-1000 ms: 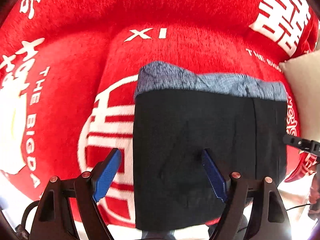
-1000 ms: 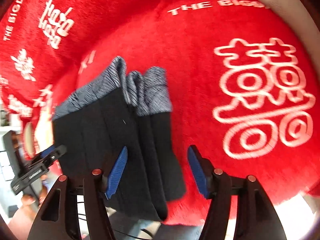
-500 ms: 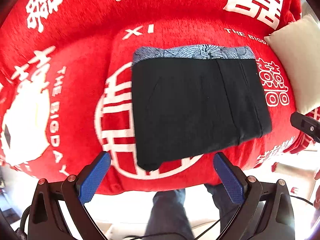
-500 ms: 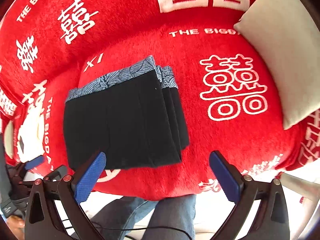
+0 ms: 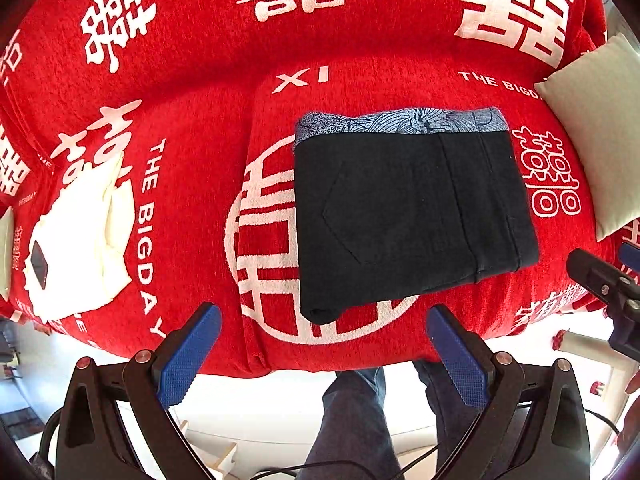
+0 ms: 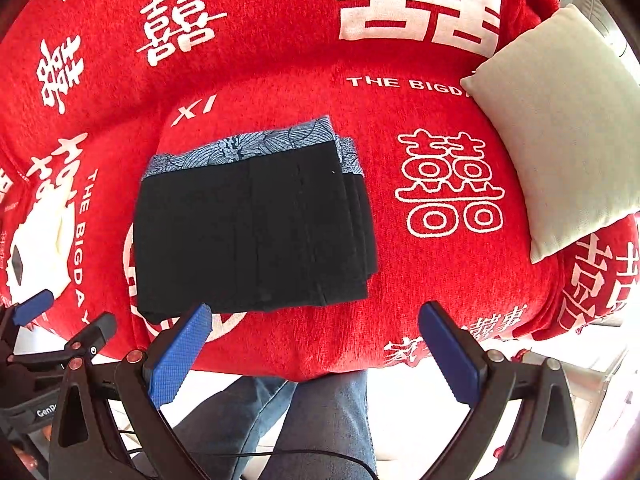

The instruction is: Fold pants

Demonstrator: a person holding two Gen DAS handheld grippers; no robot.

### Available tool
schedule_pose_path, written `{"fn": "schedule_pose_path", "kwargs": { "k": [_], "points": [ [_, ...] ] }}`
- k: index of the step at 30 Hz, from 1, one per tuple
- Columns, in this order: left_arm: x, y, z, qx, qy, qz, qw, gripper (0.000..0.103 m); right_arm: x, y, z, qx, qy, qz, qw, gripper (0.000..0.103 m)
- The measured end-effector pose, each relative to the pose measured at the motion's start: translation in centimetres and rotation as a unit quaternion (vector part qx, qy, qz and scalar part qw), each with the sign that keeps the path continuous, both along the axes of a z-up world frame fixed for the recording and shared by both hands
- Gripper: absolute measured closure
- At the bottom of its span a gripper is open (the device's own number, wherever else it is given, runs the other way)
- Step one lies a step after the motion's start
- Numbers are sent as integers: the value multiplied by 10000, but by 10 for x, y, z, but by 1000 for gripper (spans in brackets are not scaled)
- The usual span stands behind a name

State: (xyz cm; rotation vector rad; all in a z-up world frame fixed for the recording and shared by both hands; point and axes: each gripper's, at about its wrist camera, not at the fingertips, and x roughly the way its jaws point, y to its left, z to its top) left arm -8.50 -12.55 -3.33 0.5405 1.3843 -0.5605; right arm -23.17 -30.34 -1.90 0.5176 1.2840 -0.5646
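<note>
The black pants (image 5: 404,216) (image 6: 252,232) lie folded into a compact rectangle on the red sofa seat (image 5: 200,168) (image 6: 420,288), with a blue patterned waistband lining (image 5: 400,122) (image 6: 248,146) showing along the far edge. My left gripper (image 5: 322,354) hangs open well above the seat's front edge, nothing between its blue pads. My right gripper (image 6: 314,352) is likewise open and empty, above the front edge to the right of the pants. Each gripper shows at the side of the other's view: the right one (image 5: 608,284), the left one (image 6: 60,332).
The red cover (image 6: 260,40) with white characters drapes the whole sofa. A beige cushion (image 5: 600,136) (image 6: 560,128) leans at the right end. A white cloth (image 5: 76,240) (image 6: 36,256) lies at the left. A person's jeans-clad legs (image 5: 360,420) (image 6: 304,416) stand below.
Both grippers opened wide, let go of the pants and rose back from the seat. The folded pants now lie flat on their own, and the legs and floor came into view.
</note>
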Motion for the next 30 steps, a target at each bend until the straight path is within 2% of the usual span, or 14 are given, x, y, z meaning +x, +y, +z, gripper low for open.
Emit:
{"fn": "schedule_pose_path", "kwargs": {
  "k": [9,30],
  "points": [
    [2,-2,4,-60,26,38,10000,0,6,2,3,-5,149,47,9999,0],
    [-2,-9,4,6,-4,-133,9999,0,10,-1,8,1,125,131,9998,0]
  ]
}}
